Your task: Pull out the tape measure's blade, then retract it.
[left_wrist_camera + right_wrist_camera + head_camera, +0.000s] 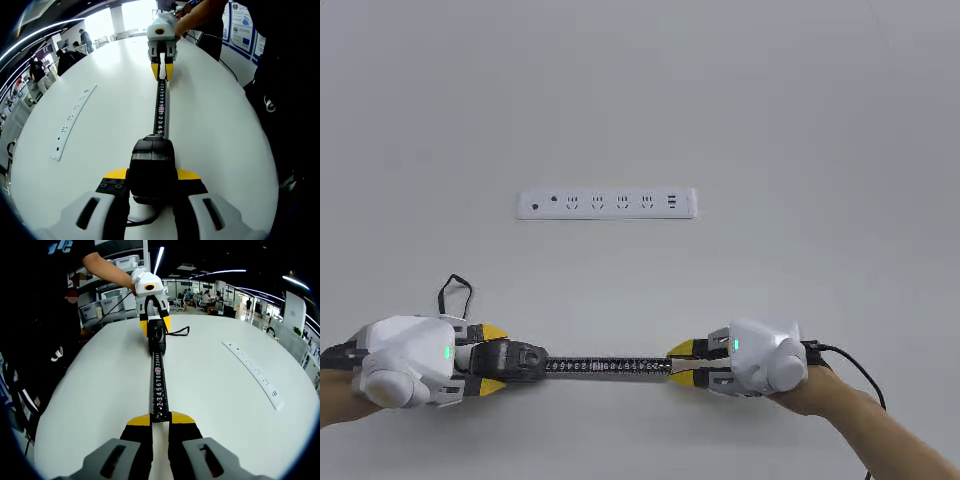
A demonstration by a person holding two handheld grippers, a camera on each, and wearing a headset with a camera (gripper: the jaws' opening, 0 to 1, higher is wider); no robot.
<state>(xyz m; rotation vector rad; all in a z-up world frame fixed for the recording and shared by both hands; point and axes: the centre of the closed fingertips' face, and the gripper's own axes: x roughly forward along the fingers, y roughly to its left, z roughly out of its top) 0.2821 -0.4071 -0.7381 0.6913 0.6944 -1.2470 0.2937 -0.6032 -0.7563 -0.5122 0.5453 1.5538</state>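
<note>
Tape measure [515,362] lay on the table [770,150] on the person's side of the power strip [607,204], well apart from it. Its case [152,167] sat roughly level w/ the strip's left end. Its blade [605,365] ran out flat along the table, parallel to the strip, ending about level w/ the strip's right end. Only low printed figures showed, so I judged the pull partway done.

The left gripper [493,359] was closed down on the case, 1 jaw each side, no gap visible btwn jaws and case. The right gripper [681,364] was nearly shut, its 2 jaws pinching the blade's free end; the hook was hidden btwn them.

Risks, as I judged them:
- The pinch was thin and the steel looked slick. If the right gripper's hold slipped, the spring would prob. whip the blade back, and the hook could slam the case mouth.
- The case looked rounded. More pull toward the strip's right end could drag or twist it out of the left jaws, esp. w/ hold at the sides only.
- Lifting or rolling either gripper would bend the blade & could kink it.
- A lanyard [455,290] looped out on the strip side of the left gripper and could snag during retraction.
- Couldn't tell if a lock was on; if so, the blade wouldn't retract.
</note>
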